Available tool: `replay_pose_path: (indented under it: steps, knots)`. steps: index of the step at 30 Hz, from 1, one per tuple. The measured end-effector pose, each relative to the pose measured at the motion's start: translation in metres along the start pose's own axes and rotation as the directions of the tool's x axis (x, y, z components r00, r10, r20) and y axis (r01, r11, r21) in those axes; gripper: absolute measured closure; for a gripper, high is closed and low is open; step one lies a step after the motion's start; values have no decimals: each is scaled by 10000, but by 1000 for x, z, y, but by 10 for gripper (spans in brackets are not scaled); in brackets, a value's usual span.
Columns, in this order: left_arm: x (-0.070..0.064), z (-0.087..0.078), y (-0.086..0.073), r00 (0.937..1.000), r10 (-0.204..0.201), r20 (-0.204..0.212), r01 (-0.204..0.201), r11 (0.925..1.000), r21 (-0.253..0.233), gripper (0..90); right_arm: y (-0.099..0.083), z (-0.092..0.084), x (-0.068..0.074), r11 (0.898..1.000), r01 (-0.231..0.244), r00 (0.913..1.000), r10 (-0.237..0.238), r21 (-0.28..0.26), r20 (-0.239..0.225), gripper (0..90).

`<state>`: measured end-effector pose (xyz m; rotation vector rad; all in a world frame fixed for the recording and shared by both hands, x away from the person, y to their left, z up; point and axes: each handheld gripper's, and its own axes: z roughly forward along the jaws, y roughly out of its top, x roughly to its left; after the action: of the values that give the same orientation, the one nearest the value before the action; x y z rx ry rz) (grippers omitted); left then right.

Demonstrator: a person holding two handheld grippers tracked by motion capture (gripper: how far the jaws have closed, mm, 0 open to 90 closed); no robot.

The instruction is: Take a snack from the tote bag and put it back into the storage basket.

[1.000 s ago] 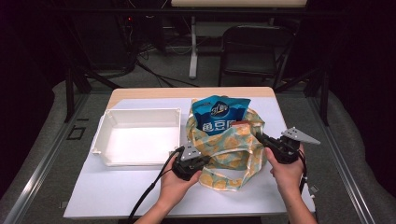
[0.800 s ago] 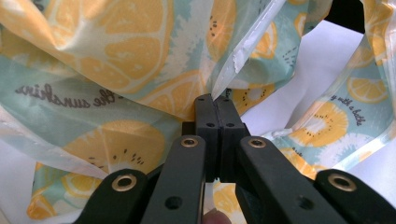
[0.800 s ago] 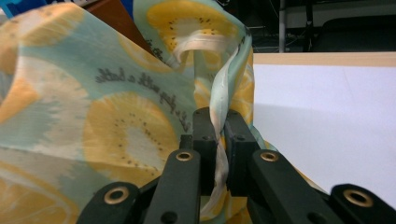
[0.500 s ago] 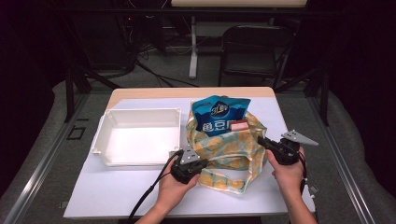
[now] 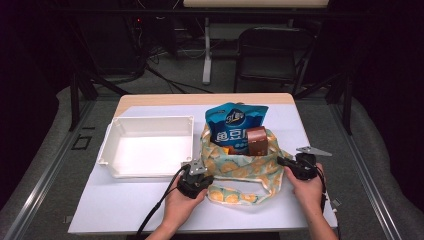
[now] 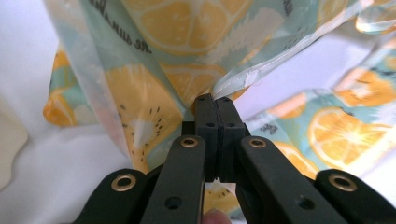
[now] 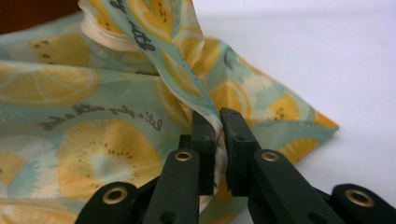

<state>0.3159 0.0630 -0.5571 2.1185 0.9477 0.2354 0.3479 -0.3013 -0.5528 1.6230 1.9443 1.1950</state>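
A lemon-print plastic bag (image 5: 240, 167) lies on the white table, holding a blue snack pouch (image 5: 232, 125) and a brown box (image 5: 257, 140). My left gripper (image 5: 200, 172) is at the bag's left edge, shut on the bag's film (image 6: 154, 93); its own view shows the gripper (image 6: 215, 100) closed with the jaws together. My right gripper (image 5: 281, 161) is at the bag's right edge. Its view shows that gripper (image 7: 217, 119) shut on a fold of the bag (image 7: 93, 140). A bag handle strip (image 5: 235, 196) loops on the table in front.
An empty white tray (image 5: 147, 147) sits left of the bag, close to my left gripper. A black chair (image 5: 270, 55) and cables stand beyond the table's far edge. The left gripper's cable (image 5: 155, 210) trails toward the near edge.
Both grippers have pulled the bag edges down and toward the near side; the bag mouth sits lower, and the brown box now shows beside the blue pouch.
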Motion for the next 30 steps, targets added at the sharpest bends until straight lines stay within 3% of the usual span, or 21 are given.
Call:
replay_pose_path:
  steps: [3,4,7,10,12,16,23,24,26,27,29,30]
  knots:
    - [0,-2,-2,9999,37,150,-37,10000,-28,855,-2,2,-2,9998,-68,10000,68,193,11,808]
    - [0,-5,-2,9994,25,350,-21,10000,-97,826,-3,0,-2,10000,-42,9999,43,77,-138,766]
    - [-2,-16,1,9989,179,442,-156,9985,-519,745,-1,-9,0,9986,39,9989,-64,-532,-467,636]
    - [-3,-33,10,9986,255,471,-204,9942,-1056,669,3,-20,3,9933,-39,9989,-15,-1153,-466,555]
    - [-3,-45,16,9985,312,457,-243,9891,-1452,636,5,-27,5,9900,43,9974,-145,-1410,-712,519]
    - [1,-66,24,9983,181,561,-53,9755,-2200,582,11,-38,14,9804,441,9954,-595,-1918,-753,448]
    - [15,-81,55,9962,-697,513,825,9443,-3186,418,29,-44,22,9686,653,9943,-834,-2400,-660,398]
    - [16,-79,60,9954,-780,554,916,9436,-3183,397,33,-43,24,9689,692,9939,-875,-2377,-671,397]
    - [17,-73,71,9935,-945,640,1090,9519,-2864,364,37,-40,25,9698,780,9935,-949,-2313,-628,398]
    - [18,-69,75,9944,-936,485,1033,9564,-2732,361,39,-37,26,9698,766,9933,-944,-2314,-670,401]
    - [19,-61,81,9939,-1052,316,1098,9632,-2455,413,43,-30,27,9727,824,9925,-999,-2171,-706,458]
    - [20,-59,82,9932,-1108,366,1164,9625,-2452,501,43,-26,27,9739,828,9924,-999,-2112,-717,515]
